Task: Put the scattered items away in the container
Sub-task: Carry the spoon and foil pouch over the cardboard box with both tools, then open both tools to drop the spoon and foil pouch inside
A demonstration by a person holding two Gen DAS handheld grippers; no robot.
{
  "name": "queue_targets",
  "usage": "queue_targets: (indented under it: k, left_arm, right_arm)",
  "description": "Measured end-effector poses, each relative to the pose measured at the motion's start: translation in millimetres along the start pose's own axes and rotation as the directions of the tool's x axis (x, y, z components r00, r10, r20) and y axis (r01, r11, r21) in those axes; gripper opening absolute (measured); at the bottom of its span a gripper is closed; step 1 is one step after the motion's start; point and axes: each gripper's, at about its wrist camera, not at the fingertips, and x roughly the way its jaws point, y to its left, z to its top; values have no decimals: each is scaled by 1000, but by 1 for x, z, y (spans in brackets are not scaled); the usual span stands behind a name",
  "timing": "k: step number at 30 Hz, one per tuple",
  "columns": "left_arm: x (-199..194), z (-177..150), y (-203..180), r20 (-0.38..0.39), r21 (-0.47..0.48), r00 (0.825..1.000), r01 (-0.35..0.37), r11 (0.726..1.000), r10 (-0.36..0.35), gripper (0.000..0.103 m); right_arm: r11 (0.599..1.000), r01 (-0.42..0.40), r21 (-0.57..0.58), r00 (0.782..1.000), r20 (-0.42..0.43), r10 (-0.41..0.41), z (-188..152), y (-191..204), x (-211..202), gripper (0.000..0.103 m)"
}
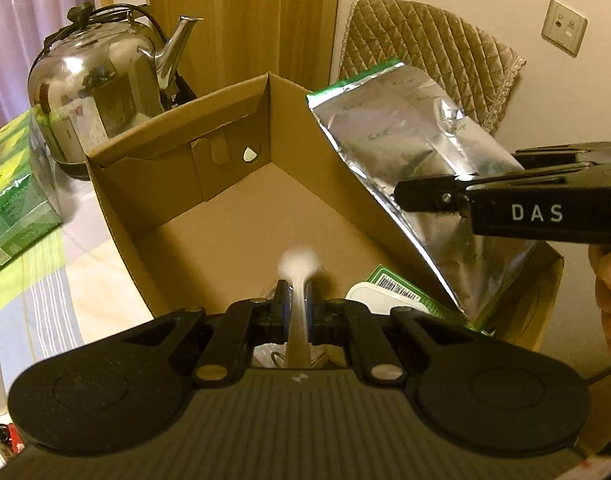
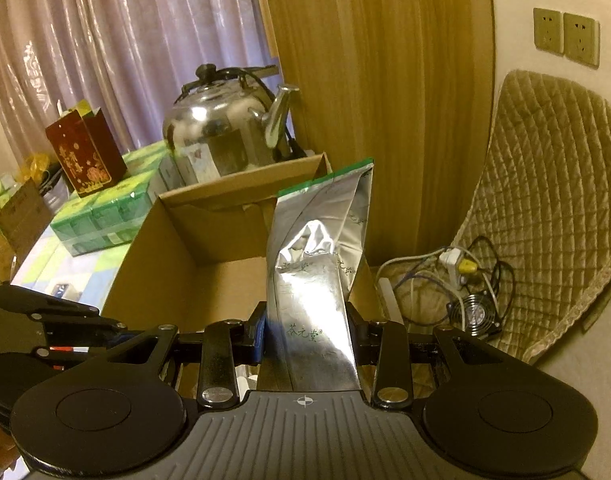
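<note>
Nearest the left wrist camera, a white spoon (image 1: 298, 276) is pinched by its handle between the clenched fingers of the left gripper (image 1: 298, 308), its blurred bowl held over the near end of the cardboard box (image 1: 177, 168). Just beside it, a green packet (image 1: 405, 292) and a white-lidded tub (image 1: 371, 298) are already lying in the box. In the right wrist view, a silver foil bag (image 2: 317, 280) is clamped upright in the right gripper (image 2: 310, 332), held above the box's right side and not yet set down. Most of the box floor is bare. Further off, a green carton (image 2: 101, 212) and a red paper bag (image 2: 85, 156) are left on the table by the steel kettle (image 2: 225, 136); it cannot be told whether they are meant to be packed. The task is judged partly done.
</note>
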Motion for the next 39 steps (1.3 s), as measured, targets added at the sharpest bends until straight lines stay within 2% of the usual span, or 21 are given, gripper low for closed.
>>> queue_targets:
  k: [13, 18, 24, 31, 39]
  left_arm:
    - [-41, -9, 14, 73, -16, 997, -31, 999, 32, 10]
    - [-48, -13, 16, 82, -19, 996, -33, 999, 34, 15]
    - [-51, -18, 17, 88, -31, 996, -24, 999, 26, 15]
    - [-63, -28, 22, 101, -52, 995, -22, 998, 27, 16]
    - [-99, -49, 32, 117, -86, 991, -51, 995, 61, 17]
  right_arm:
    - [999, 10, -33, 999, -31, -11, -3, 6, 7, 34]
    - [998, 25, -64, 998, -55, -28, -6, 9, 13, 34]
    - [997, 28, -67, 998, -55, -32, -6, 11, 16, 34]
    - [996, 41, -77, 999, -15, -42, 0, 16, 2, 36]
    - [998, 23, -55, 1000, 18, -22, -6, 31, -31, 43]
